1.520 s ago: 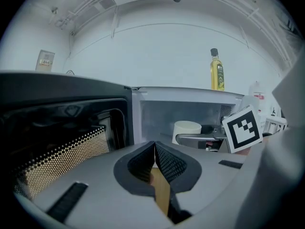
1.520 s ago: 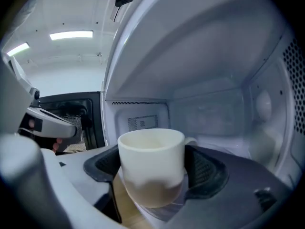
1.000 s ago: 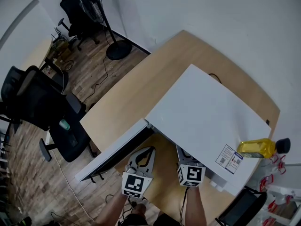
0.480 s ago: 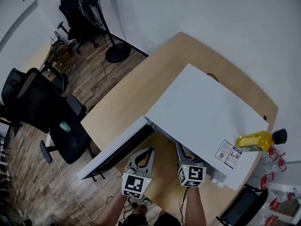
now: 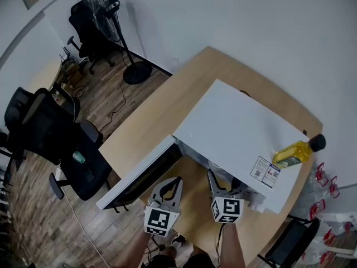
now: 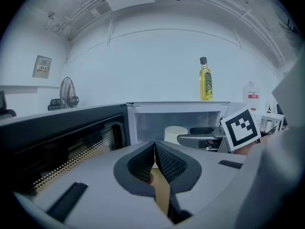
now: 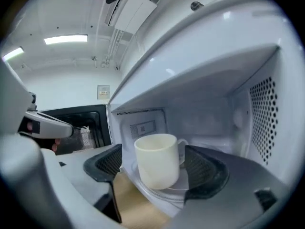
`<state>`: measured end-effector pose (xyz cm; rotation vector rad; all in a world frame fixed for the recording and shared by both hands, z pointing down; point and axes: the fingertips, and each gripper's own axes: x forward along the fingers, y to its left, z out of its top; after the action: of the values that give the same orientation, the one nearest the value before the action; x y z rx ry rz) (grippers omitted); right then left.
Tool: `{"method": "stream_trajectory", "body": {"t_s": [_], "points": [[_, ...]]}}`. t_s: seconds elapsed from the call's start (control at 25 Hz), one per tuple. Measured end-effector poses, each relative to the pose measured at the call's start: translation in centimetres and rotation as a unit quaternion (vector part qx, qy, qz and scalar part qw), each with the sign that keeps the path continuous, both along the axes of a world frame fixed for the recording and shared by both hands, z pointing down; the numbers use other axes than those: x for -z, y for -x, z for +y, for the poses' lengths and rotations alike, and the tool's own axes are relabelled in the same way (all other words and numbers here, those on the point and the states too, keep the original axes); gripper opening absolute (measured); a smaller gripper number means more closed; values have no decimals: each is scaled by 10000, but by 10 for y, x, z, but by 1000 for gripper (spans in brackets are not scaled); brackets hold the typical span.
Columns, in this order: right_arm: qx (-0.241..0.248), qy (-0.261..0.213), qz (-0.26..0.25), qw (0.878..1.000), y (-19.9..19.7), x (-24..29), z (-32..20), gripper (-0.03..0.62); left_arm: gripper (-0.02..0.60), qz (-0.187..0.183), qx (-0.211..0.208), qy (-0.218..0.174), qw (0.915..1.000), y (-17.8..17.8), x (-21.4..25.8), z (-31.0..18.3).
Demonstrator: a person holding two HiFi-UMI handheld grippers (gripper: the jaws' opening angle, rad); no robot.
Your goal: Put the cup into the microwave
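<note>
A white cup (image 7: 157, 160) stands upright on the glass turntable (image 7: 177, 189) inside the open white microwave (image 5: 234, 133). My right gripper (image 7: 159, 165) is open at the microwave's mouth, one jaw on either side of the cup, with small gaps showing. In the head view the right gripper (image 5: 222, 182) reaches under the microwave's front edge, so the cup is hidden there. My left gripper (image 5: 169, 184) hangs shut and empty over the table in front of the door (image 5: 142, 175). The left gripper view shows the cup (image 6: 175, 133) inside the cavity beyond the left gripper (image 6: 155, 149).
A yellow oil bottle (image 5: 295, 152) lies on the microwave's top at its right end. The door hangs wide open to the left. The wooden table (image 5: 162, 110) ends just beyond the door. Office chairs (image 5: 50, 127) and a standing fan (image 5: 103, 4) are on the floor at left.
The head camera's view has shifted a little. Both grippers stay in about the same places in front of the microwave.
</note>
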<state>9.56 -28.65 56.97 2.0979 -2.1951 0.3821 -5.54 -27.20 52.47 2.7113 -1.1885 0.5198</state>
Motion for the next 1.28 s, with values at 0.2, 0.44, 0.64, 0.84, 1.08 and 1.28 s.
{"method": "stream_trajectory", "body": {"t_s": [0.2, 0.44, 0.64, 0.84, 1.08, 1.28], "points": [[-29, -10, 68, 10000, 7, 18, 23, 390, 25, 70, -120, -130, 9998, 4, 21, 16], [-15, -51, 137, 9999, 20, 45, 54, 390, 25, 131, -286, -273, 9991, 11, 49, 40], [45, -40, 170, 9998, 31, 66, 85, 388, 25, 192, -470, -361, 9981, 16, 71, 65], [-80, -129, 320, 9994, 32, 93, 117, 353, 25, 268, -740, -507, 9956, 11, 90, 85], [-387, -215, 452, 9980, 28, 115, 165, 252, 25, 348, -1084, -623, 9915, 2, 107, 116], [-744, -283, 543, 9953, 17, 129, 207, 209, 25, 424, -1411, -685, 9867, -9, 116, 139]]}}
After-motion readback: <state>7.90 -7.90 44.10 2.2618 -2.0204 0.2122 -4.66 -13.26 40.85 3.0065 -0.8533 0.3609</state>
